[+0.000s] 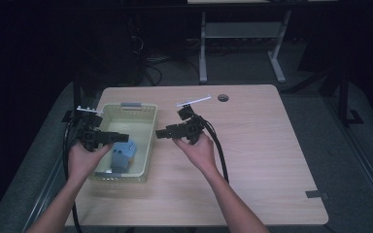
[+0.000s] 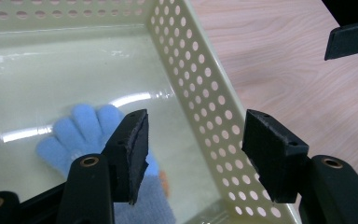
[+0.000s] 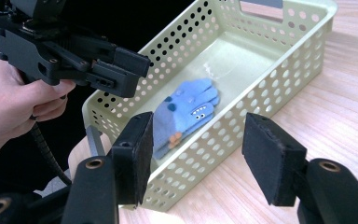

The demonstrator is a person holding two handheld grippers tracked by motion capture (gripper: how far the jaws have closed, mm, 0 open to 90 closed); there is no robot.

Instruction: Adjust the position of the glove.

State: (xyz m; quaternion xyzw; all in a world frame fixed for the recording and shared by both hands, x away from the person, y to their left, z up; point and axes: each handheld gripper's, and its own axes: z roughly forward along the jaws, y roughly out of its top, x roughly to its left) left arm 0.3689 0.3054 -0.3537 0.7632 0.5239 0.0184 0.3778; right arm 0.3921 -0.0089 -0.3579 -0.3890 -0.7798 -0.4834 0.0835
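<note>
Blue glove lies in the pale basket, at about five o'clock below the left gripper; the right gripper hovers outside. Both jaws wide, empty.

A round cable hole sits near the wooden table's far edge; beyond the table, perhaps a desk frame
</note>
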